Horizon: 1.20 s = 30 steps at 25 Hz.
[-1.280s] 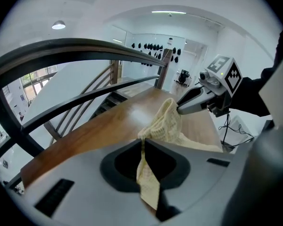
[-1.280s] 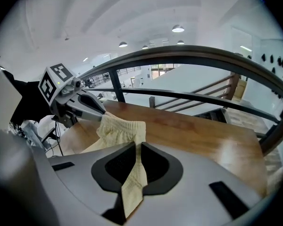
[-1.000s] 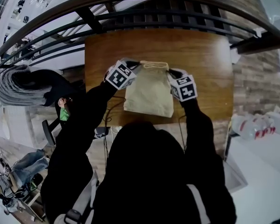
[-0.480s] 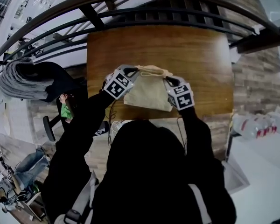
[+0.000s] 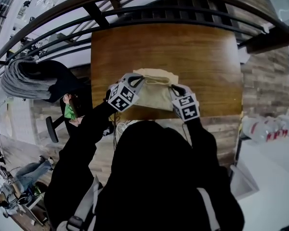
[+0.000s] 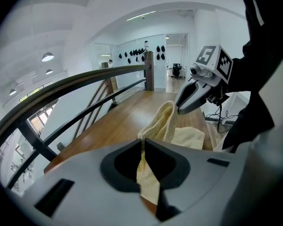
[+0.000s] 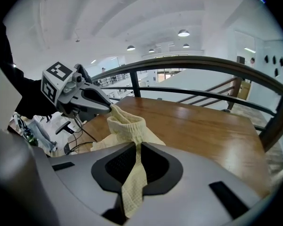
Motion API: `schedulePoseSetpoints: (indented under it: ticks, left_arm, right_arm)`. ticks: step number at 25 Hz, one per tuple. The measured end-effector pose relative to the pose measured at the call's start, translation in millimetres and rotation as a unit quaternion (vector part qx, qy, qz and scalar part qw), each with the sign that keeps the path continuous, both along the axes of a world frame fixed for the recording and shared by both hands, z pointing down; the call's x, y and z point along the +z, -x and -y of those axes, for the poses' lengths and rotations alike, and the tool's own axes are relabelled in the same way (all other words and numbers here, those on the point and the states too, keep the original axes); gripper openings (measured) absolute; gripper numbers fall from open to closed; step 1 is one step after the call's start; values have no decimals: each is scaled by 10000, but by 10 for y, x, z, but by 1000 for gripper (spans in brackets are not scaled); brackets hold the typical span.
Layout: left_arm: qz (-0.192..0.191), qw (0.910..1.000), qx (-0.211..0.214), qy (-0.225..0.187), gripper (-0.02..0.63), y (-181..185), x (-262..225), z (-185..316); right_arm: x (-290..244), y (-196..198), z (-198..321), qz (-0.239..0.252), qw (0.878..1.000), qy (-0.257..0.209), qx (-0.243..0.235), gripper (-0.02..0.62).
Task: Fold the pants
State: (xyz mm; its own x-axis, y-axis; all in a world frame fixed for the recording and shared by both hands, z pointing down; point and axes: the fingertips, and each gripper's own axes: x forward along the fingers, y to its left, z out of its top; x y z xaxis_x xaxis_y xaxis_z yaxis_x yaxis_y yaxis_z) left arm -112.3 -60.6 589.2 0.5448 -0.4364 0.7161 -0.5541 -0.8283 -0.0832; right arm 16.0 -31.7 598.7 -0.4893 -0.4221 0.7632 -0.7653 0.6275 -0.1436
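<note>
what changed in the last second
The left gripper and right gripper carried the waistband of the pants toward the person, folding it over the near part. Nothing was let go: both stay shut on the cloth, whose lower layer stays on the table.

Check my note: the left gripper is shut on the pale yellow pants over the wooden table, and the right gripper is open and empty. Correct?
Not quite. The right gripper is not open and empty: the right gripper view shows its jaws shut on the pants too. The left gripper is shut on them over the wooden table, as noted.
</note>
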Motion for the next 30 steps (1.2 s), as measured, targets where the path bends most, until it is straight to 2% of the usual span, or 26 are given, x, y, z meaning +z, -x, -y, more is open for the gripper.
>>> schedulePoseSetpoints:
  ticks: [9,16,23,30]
  left_arm:
    - [162,9995,231,-148,25,17,152,-394]
    - [637,9927,764,-679,24,-55,265,-631]
    - [755,9904,930,-689,25,-97,443,-831]
    - [898,9908,949,-354,25,-48,714,-1014]
  right_arm:
    - [224,72,-438,-377,9971,-83,-654,35]
    - [434,76,-681,-618,9930,-154,-997,35]
    - [631,53,-839,-761,9892,59,-1251,35]
    - [828,106,-1031,-837,9847,428,-1467,36]
